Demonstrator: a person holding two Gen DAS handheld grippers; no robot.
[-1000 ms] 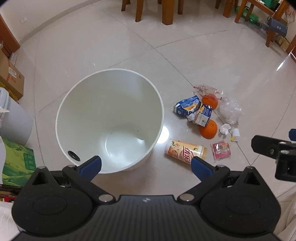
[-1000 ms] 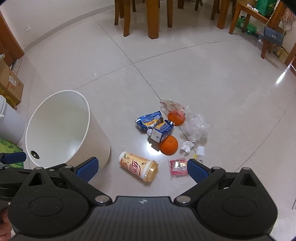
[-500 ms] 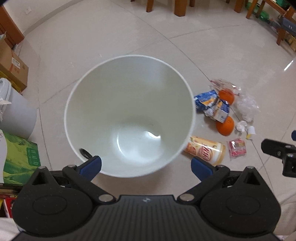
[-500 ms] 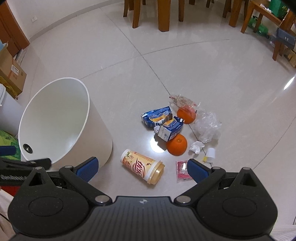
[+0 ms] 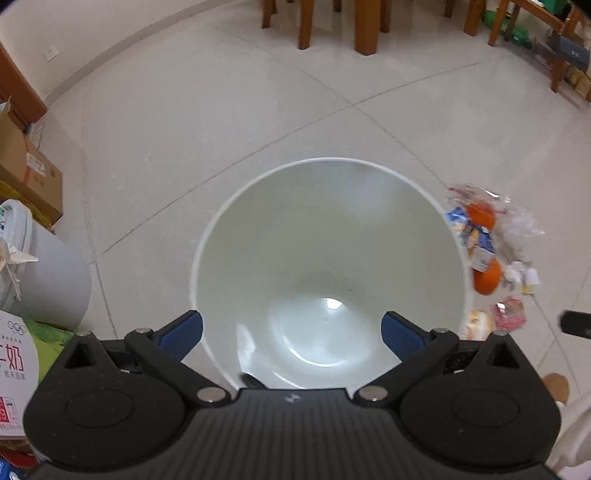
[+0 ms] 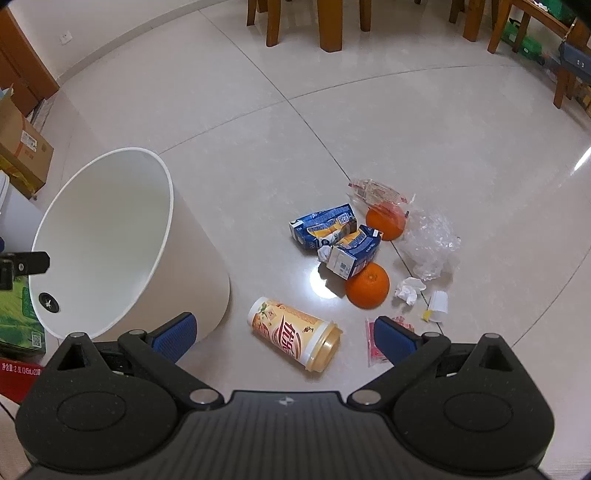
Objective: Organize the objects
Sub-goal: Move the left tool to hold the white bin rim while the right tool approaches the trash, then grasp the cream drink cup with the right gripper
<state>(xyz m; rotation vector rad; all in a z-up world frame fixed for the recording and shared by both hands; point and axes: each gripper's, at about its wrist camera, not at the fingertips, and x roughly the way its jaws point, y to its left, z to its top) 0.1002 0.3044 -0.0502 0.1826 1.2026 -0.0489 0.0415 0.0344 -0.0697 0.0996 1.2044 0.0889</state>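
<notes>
Litter lies scattered on the tiled floor (image 6: 369,129) to the right of a white bin (image 6: 110,236), which stands upright with nothing visible inside it. Your left gripper (image 5: 291,332) hangs directly over the bin's mouth, jaws spread wide and holding nothing; its blue pads (image 5: 183,334) sit on either side of the near rim in the left wrist view. Your right gripper (image 6: 284,334) is likewise released and empty, held above the floor just right of the bin.

Items noted in the right wrist view:
- A yellow drink cup (image 6: 295,338) lies on its side, near the bin's base and between your right gripper's fingers as seen from that camera.
- Two crushed blue cartons (image 6: 334,236) lie touching each other beyond the cup.
- One orange (image 6: 368,285) rests against the nearer carton; a second orange (image 6: 386,221) sits just behind, partly under a printed clear wrapper (image 6: 373,192).
- A crumpled clear plastic bag (image 6: 430,243) lies right of the oranges.
- A wad of white tissue (image 6: 410,290) and a small white cup (image 6: 438,306) sit near the front orange.
- A pink packet (image 6: 373,341) lies flat, partly hidden by your right finger pad.

Cardboard boxes (image 6: 22,144) stand at the far left; wooden chair legs (image 6: 328,26) stand well beyond the litter.
</notes>
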